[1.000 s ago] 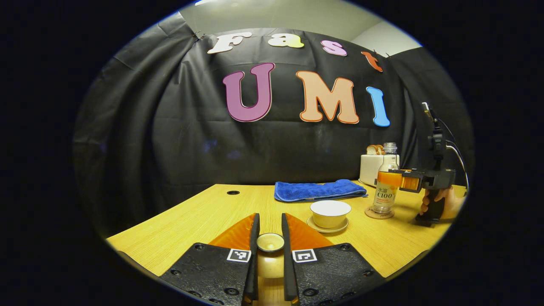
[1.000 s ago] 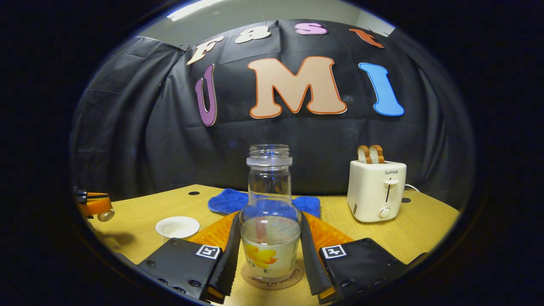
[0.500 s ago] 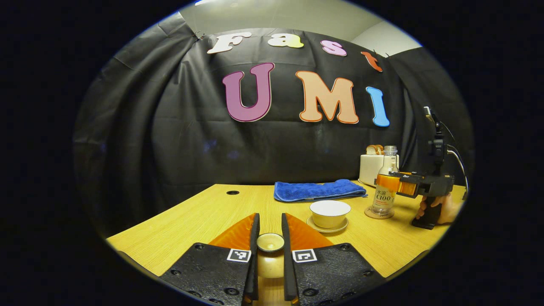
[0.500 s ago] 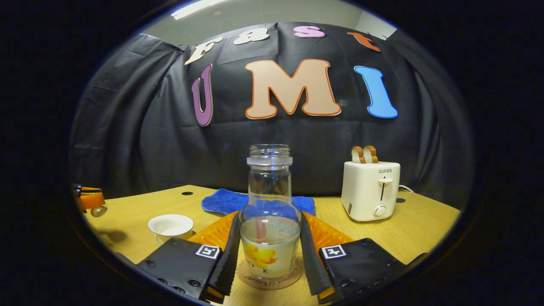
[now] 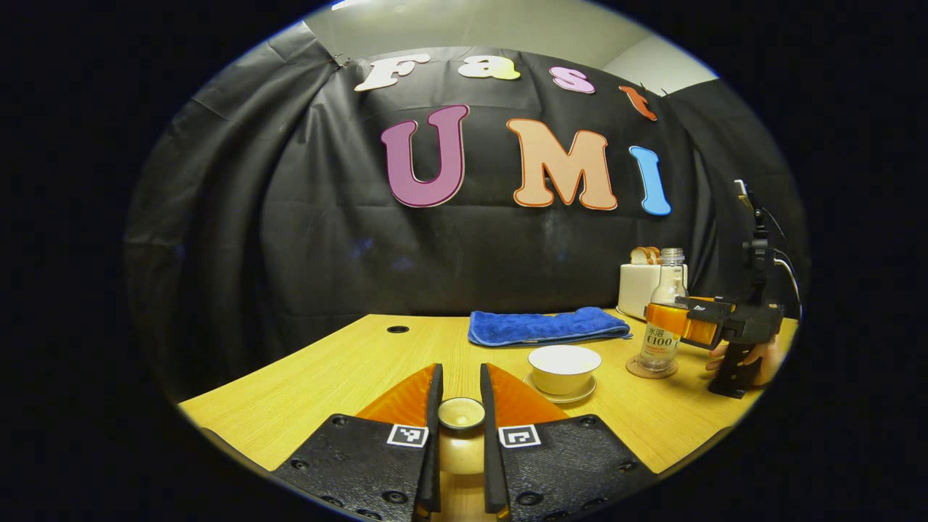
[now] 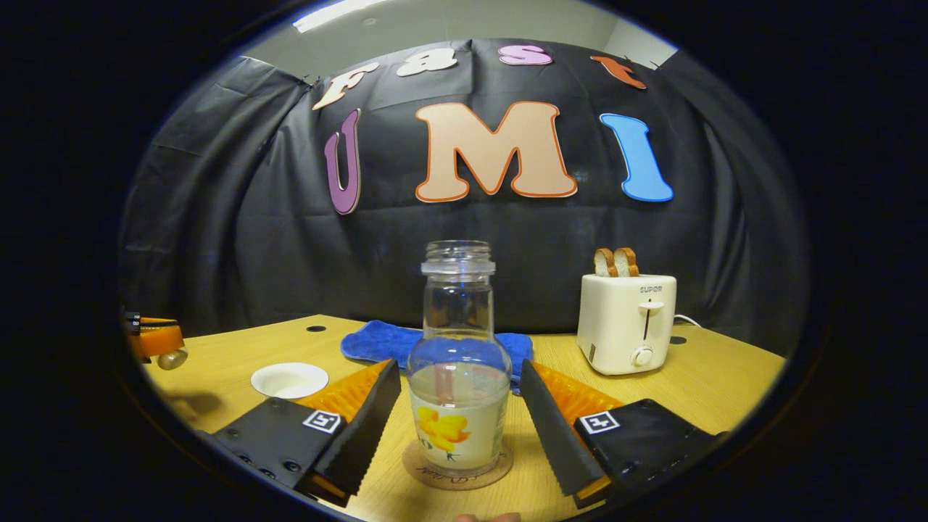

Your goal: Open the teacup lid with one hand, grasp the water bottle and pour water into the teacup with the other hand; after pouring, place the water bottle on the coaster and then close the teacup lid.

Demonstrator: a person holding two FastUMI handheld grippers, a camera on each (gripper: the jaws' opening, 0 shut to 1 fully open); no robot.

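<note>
My left gripper (image 5: 460,373) is shut on the knob of the teacup lid (image 5: 461,414), held above the table's near side. The uncovered white teacup (image 5: 564,365) sits on its saucer, ahead and to the right. In the right gripper view the clear water bottle (image 6: 458,377), partly filled, stands upright on the round coaster (image 6: 435,471). My right gripper (image 6: 460,367) is open, a finger on each side of the bottle with a gap to the glass. The left gripper view shows the bottle (image 5: 661,326) on the coaster (image 5: 652,370), right of the cup.
A folded blue towel (image 5: 547,326) lies behind the teacup. A white toaster (image 6: 627,322) with two bread slices stands at the back right. A hand (image 5: 757,357) holds the right gripper's handle near the table's right edge. The wooden table (image 5: 326,377) ends close in front.
The bottle came down onto the coaster, and my right gripper has opened and let go of it. My left gripper still holds the lid in the same place.
</note>
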